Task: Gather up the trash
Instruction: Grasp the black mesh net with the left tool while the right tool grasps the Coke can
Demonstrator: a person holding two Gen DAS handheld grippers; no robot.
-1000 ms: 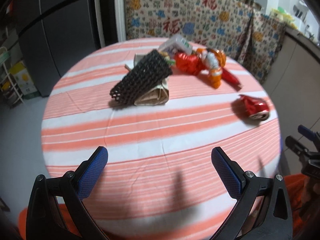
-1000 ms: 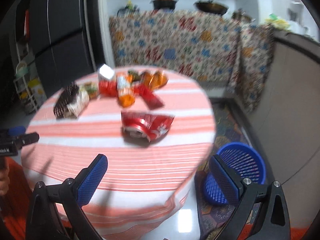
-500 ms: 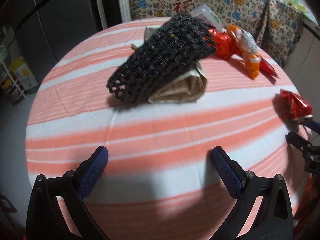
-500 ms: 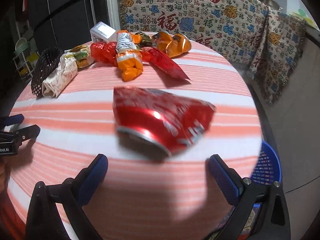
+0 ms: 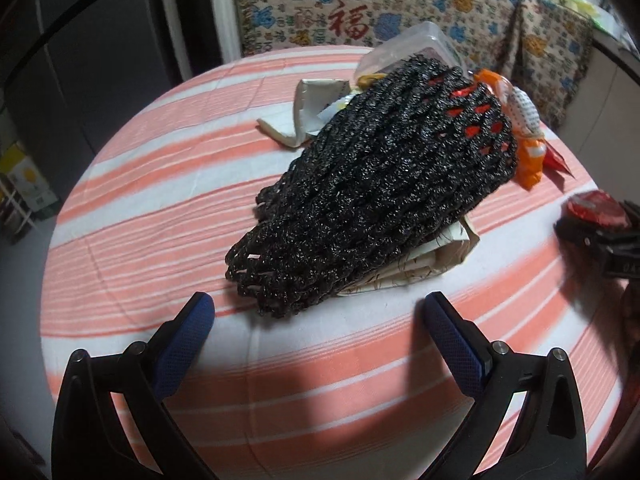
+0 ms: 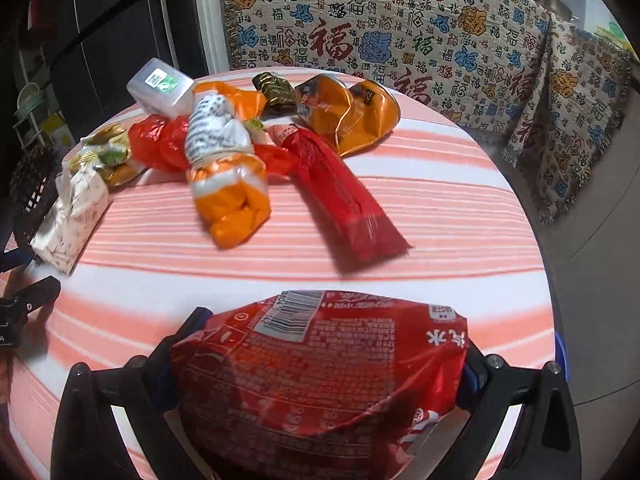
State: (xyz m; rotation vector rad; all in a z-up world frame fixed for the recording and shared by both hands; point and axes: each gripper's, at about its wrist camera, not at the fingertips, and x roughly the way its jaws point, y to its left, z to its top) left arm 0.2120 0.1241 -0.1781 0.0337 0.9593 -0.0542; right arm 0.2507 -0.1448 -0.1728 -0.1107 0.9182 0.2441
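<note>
A crushed red can (image 6: 320, 376) lies at the near edge of the striped round table (image 6: 440, 208). It fills the gap between the fingers of my right gripper (image 6: 328, 344), which still stand wide open around it. My left gripper (image 5: 320, 320) is open just in front of a black foam net (image 5: 380, 184), which rests on a folded paper packet (image 5: 448, 256); nothing is between its fingers. The left wrist view shows the can (image 5: 596, 210) at far right with the right gripper (image 5: 600, 240) on it.
Behind the can lie an orange-and-white wrapper (image 6: 226, 164), a long red wrapper (image 6: 344, 192), a crumpled orange pack (image 6: 348, 114), a red bag (image 6: 160, 144) and a clear plastic box (image 6: 160, 88). A sliver of a blue basket (image 6: 560, 356) shows below the table's right edge.
Both grippers have moved forward over the table. The right one now has the red can between its fingers; the left has come close to the black net.
</note>
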